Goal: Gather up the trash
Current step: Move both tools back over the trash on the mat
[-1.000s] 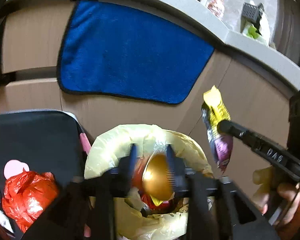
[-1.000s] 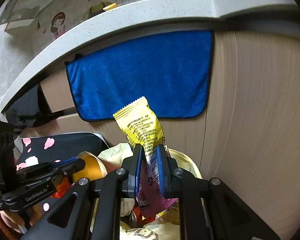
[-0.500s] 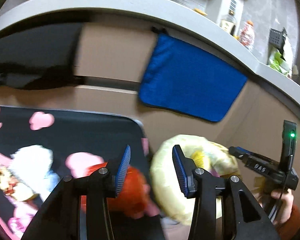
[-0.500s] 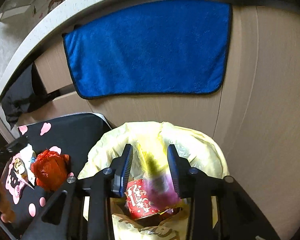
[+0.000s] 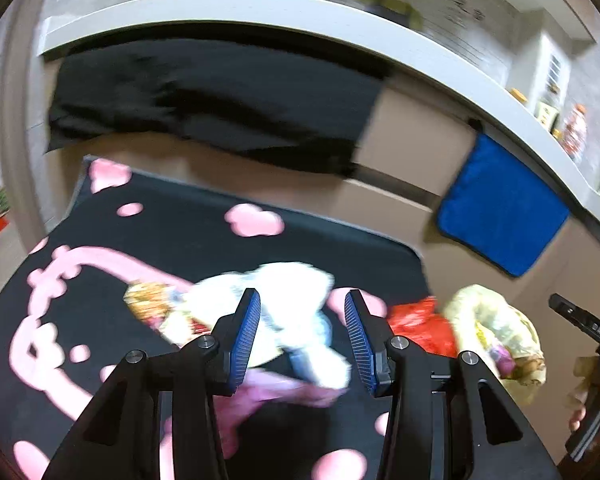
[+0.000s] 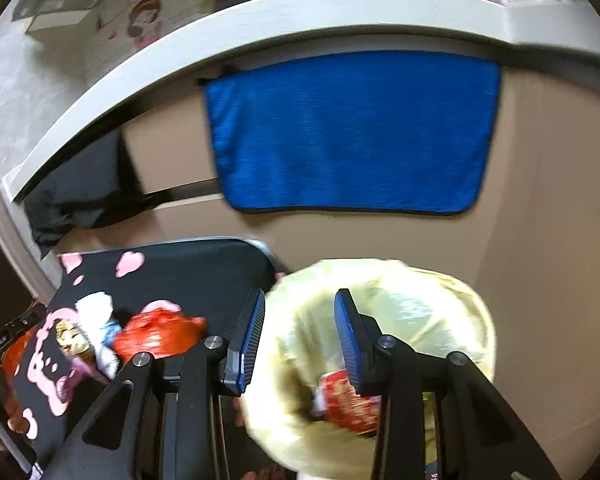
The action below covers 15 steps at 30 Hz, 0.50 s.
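While both stand parted, left gripper (image 5: pixel 302 336) overhangs white wrapper (image 5: pixel 288 300).

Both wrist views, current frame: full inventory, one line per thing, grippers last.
Trash bin: 1, pale yellow liner, by the cabinet, right of the mat; red packaging inside.
Mat: 1, black with pink shapes, left of the bin.
Red crumpled wrapper: 1, red, on the mat nearest the bin.
White wad: 1, white, mid-mat; blurred.
Printed wrapper: 1, yellowish print, left of the wad.
Blue towel: 1, hanging on the cabinet front.
Black cloth: 1, hanging under the counter.
Countertop: 1, light grey, above.
Left gripper: open, over the wad.
Right gripper: open, empty, over the bin.
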Motion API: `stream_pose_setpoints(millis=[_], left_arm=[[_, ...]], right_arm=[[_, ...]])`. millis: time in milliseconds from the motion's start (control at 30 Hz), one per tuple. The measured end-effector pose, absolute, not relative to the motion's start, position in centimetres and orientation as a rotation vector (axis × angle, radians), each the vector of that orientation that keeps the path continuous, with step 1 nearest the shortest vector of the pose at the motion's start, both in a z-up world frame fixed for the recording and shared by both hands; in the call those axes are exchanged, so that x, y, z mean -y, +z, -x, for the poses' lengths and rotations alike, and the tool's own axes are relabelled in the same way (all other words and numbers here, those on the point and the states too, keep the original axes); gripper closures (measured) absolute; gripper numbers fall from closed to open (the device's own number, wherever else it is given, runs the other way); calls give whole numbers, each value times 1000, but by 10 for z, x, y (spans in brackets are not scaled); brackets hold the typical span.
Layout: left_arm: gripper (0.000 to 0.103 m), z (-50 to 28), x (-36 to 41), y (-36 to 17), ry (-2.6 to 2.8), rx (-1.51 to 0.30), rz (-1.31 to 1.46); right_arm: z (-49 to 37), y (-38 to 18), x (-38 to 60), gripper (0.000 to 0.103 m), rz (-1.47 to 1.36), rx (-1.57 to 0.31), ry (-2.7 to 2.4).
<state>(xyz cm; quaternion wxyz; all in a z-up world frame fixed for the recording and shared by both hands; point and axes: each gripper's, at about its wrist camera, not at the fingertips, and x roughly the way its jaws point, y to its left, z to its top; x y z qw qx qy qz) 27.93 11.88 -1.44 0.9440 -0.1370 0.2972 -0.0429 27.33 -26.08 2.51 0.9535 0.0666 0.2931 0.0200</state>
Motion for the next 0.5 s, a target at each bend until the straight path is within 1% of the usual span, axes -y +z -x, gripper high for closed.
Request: stream_pose_setpoints(millis=[233, 367, 500], left_arm=[[58, -259, -181, -26, -15, -628, 327], [58, -254, -202, -32, -7, -643, 328], [58, -251, -219, -41, -16, -674, 351]], right_arm=[[-288, 20, 189, 68, -57, -638, 170], [-305, 3, 152, 61, 5, -672, 259], [-330, -19, 128, 60, 61, -720, 305]])
